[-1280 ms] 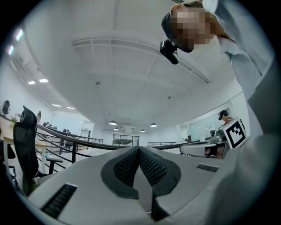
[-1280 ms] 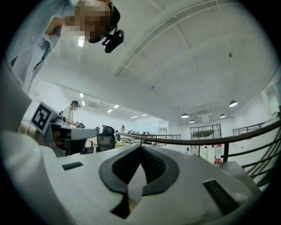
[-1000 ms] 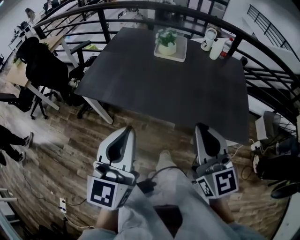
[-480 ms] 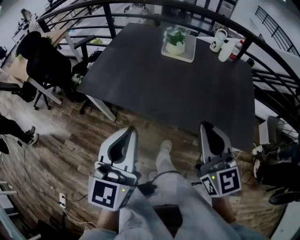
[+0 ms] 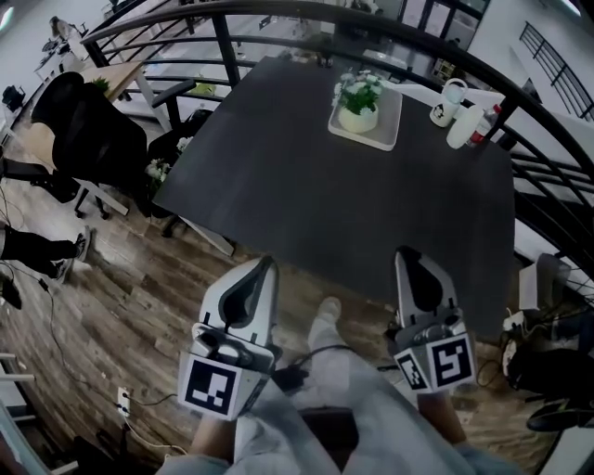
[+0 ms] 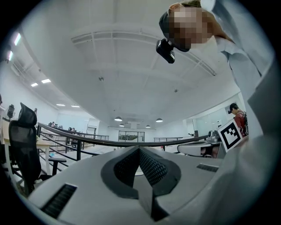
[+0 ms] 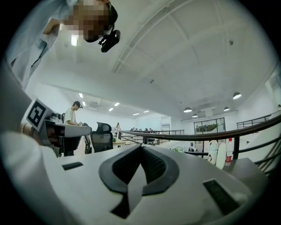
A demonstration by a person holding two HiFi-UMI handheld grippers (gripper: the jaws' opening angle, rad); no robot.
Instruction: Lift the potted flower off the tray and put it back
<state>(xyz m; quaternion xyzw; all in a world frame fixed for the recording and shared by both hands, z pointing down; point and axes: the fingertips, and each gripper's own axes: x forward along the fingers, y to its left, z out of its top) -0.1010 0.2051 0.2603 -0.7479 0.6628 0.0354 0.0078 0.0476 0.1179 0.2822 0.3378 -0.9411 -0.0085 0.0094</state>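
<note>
The potted flower [image 5: 358,102], green leaves with white blooms in a pale pot, stands on a white tray [image 5: 387,132] at the far side of a dark table [image 5: 325,195]. Both grippers are held over the wooden floor, short of the table's near edge and far from the pot. My left gripper [image 5: 267,263] is shut with nothing in it; in the left gripper view its ribbed pads [image 6: 149,166] meet at the tip. My right gripper [image 5: 406,252] is also shut and empty, and its pads [image 7: 153,163] touch in the right gripper view. Both point level toward the table.
A white mug [image 5: 450,98] and bottles [image 5: 464,126] stand right of the tray. A dark curved railing [image 5: 278,11] runs behind the table. Black office chairs [image 5: 88,125] stand at the left, cables and gear [image 5: 543,357] at the right. Someone's leg [image 5: 42,249] shows far left.
Both grippers have moved forward toward the table, staying shut. In the head view the table, tray and flower have slid down and to the right, closer to me.
</note>
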